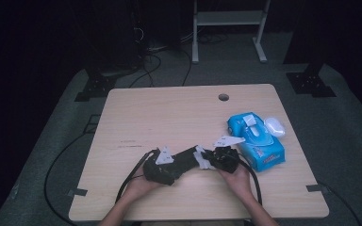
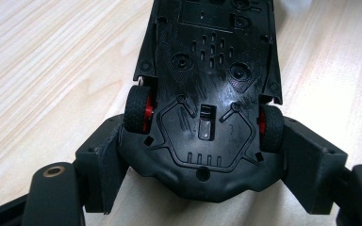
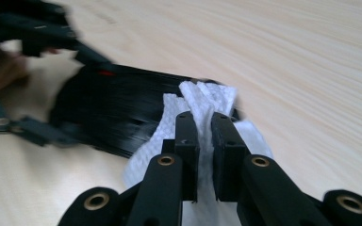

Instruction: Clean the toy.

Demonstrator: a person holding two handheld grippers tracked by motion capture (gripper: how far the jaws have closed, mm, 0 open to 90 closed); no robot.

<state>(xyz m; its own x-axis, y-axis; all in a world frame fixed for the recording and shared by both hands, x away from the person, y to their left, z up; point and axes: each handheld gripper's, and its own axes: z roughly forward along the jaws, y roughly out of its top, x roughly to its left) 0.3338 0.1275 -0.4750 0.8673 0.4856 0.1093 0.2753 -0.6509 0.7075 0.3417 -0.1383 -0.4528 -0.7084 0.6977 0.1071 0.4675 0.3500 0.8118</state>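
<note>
Two grippers meet low in the middle of the high view: the left gripper (image 1: 181,162) holds a black toy car (image 1: 185,157) by one end, while the right gripper (image 1: 206,159) presses a white wipe (image 1: 200,157) against the car's other end; one blue pack of wipes (image 1: 257,140) lies right of centre on the table (image 1: 169,113), with one small white object (image 1: 275,126) just beside it, too small to identify. In the left gripper view, the car (image 2: 207,94) fills the middle, underside up, its two red-hubbed wheels (image 2: 138,109) caught between the jaws, which stand wide and clamp the body from both sides. In the right gripper view, the right gripper (image 3: 203,123) has its jaws narrowed tight on one folded wipe (image 3: 202,106), which touches the blurred black car (image 3: 118,117) in the left half. To wipe well, the left grip should probably stay firm at the wheels so the car does not twist, with the strokes short and light along the bodywork and the wipe bunched securely between the jaws.
</note>
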